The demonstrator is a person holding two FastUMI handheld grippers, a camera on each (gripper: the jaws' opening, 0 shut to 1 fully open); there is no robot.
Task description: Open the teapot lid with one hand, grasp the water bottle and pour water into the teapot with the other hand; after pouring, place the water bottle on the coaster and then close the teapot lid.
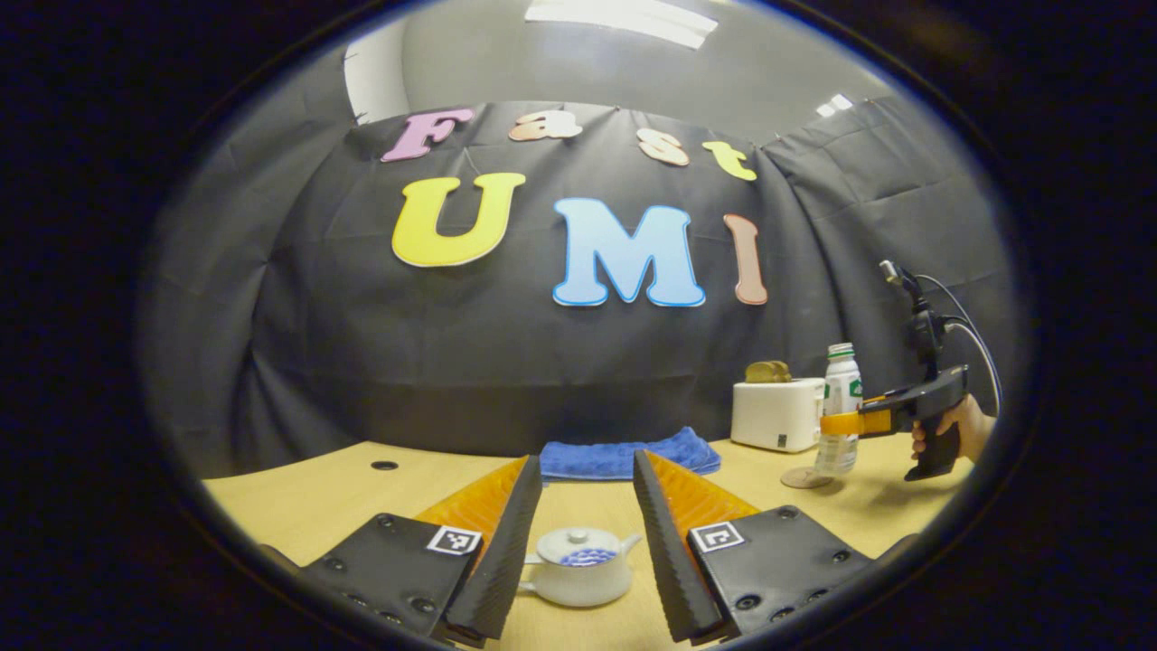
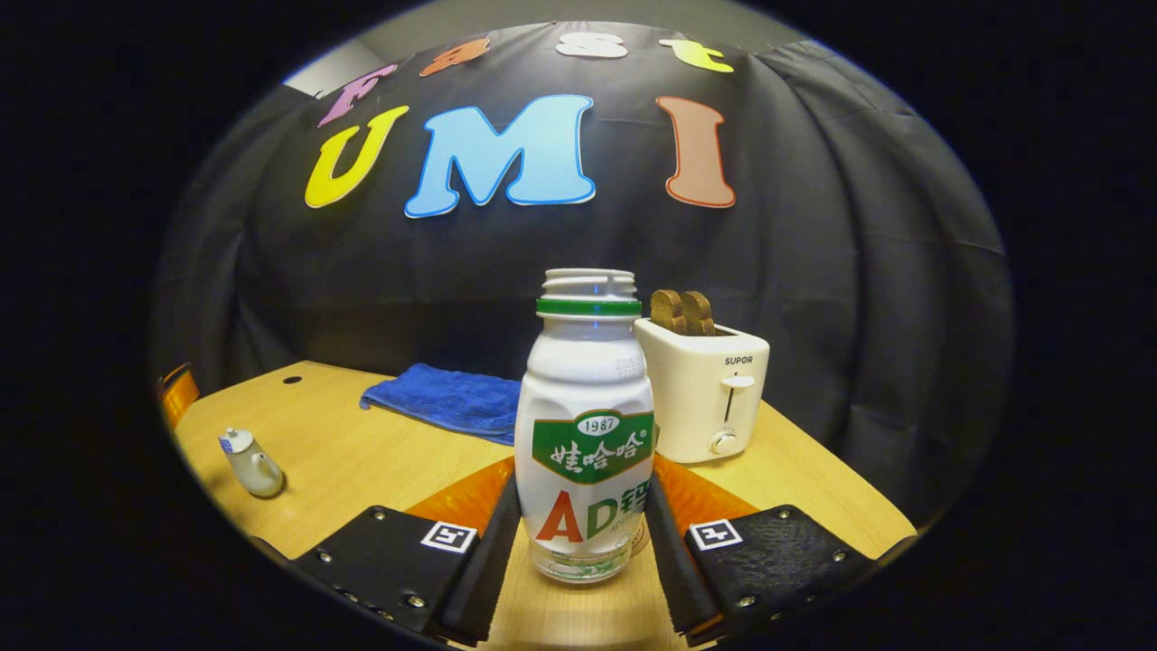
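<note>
A small white teapot [image 1: 583, 568] with its lid [image 1: 578, 546] on stands on the wooden table, low between the fingers of my left gripper [image 1: 587, 463], which is open and apart from it. The same teapot [image 2: 251, 466] sits far left in the right gripper view. The water bottle [image 2: 586, 434], white with a green label and an uncapped neck, stands upright between the fingers of my right gripper [image 2: 583, 479], which press on both its sides. In the left gripper view a hand [image 1: 967, 429] holds that right gripper [image 1: 836, 423] on the bottle [image 1: 841, 407], beside a round coaster [image 1: 804, 477].
A white toaster [image 2: 705, 393] with two slices of toast stands just behind the bottle. A folded blue towel [image 2: 447, 398] lies at the back of the table [image 2: 362, 461]. Black cloth closes off the far side.
</note>
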